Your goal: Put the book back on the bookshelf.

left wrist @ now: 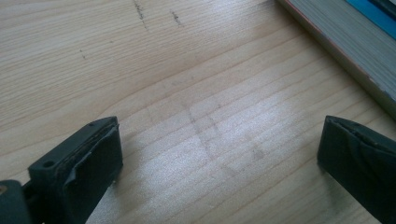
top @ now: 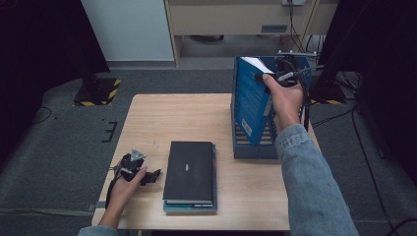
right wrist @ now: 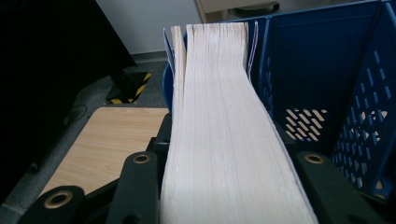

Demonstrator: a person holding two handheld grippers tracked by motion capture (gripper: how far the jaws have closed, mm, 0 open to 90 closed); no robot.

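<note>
Stacked dark books (top: 190, 176) on wooden table (top: 177, 115); yellow-black striped base (top: 98, 91)

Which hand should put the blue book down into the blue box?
The right. Its gripper already clamps the blue book at the blue box. The left gripper rests open on the table, far away.

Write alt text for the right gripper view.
A thick blue-covered book, page edges facing the camera, is clamped between the black jaws of the right hand-held gripper and held at a blue slotted file holder. A corner of the wooden table shows at left.
</note>
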